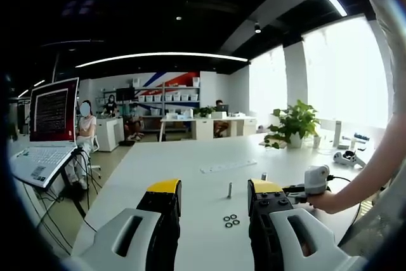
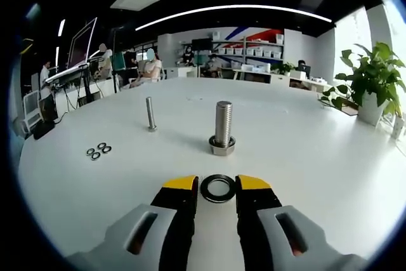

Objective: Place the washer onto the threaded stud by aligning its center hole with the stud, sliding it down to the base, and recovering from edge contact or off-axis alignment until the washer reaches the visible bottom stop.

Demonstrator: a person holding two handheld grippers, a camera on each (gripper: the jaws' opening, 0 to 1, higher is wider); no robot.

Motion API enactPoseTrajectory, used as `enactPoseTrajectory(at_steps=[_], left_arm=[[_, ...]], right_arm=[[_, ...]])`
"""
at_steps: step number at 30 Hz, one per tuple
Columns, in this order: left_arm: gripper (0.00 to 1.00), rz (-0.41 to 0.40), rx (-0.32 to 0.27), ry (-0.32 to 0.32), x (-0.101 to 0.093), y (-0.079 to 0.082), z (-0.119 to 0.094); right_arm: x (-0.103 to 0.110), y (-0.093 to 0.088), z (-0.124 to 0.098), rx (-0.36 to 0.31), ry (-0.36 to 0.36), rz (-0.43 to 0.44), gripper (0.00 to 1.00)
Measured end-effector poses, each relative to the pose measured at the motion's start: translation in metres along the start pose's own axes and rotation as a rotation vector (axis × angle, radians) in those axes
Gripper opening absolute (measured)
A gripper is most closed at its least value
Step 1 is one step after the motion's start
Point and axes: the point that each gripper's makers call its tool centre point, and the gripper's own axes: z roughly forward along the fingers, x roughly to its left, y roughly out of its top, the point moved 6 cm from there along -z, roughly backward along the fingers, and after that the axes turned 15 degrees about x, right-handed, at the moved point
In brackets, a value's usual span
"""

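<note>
**Washer flat on the bench, right claw straddling it**

From my seat, the washer (image 2: 217, 188) lies flat on the white bench (image 2: 304, 157), between the yellow tips of my right claw (image 2: 217, 185), whose jaws stand spread on either side of it; I cannot tell whether they touch its rim. The threaded stud (image 2: 222, 129) stands upright just beyond it, hex base on the bench.

I judge the washer light, rigid, thin and slick, likely to skate or flip if pinched off-centre. I would take it across the outer rim, leaving the hole free.

The right claw points low and forward, nearly level with the bench. My left claw (image 1: 214, 198) hovers spread and empty, higher up, looking over three spare washers (image 1: 231, 221) and a slimmer bolt (image 1: 229, 190).
</note>
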Motion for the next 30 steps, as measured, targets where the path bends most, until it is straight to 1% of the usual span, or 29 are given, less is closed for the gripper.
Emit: enactPoseTrajectory(at_steps=[8, 10, 11, 23, 28, 30], left_arm=[[0.40, 0.001, -0.001, -0.003, -0.0005, -0.0005, -0.0006], [0.40, 0.002, -0.001, -0.002, -0.0004, -0.0003, -0.0008], [0.40, 0.001, -0.003, -0.002, -0.0002, 0.0000, -0.0009], [0.40, 0.002, -0.001, -0.003, -0.0005, -0.0007, -0.0007], [0.40, -0.003, -0.005, -0.004, 0.0001, 0.0003, -0.0005], [0.40, 0.000, -0.004, -0.003, -0.0003, 0.0001, -0.0006]], right_arm=[[-0.0017, -0.0031, 0.0026, 0.013, -0.004, 0.004, 0.28], [-0.0010, -0.0076, 0.0035, 0.028, 0.007, 0.013, 0.29], [-0.0032, -0.0067, 0.0037, 0.019, -0.001, 0.005, 0.29], [-0.0064, -0.0072, 0.0090, 0.007, 0.009, 0.025, 0.31], [-0.0061, -0.0070, 0.0101, 0.000, 0.011, 0.026, 0.30], [-0.0054, -0.0066, 0.0101, -0.002, 0.017, 0.021, 0.28]])
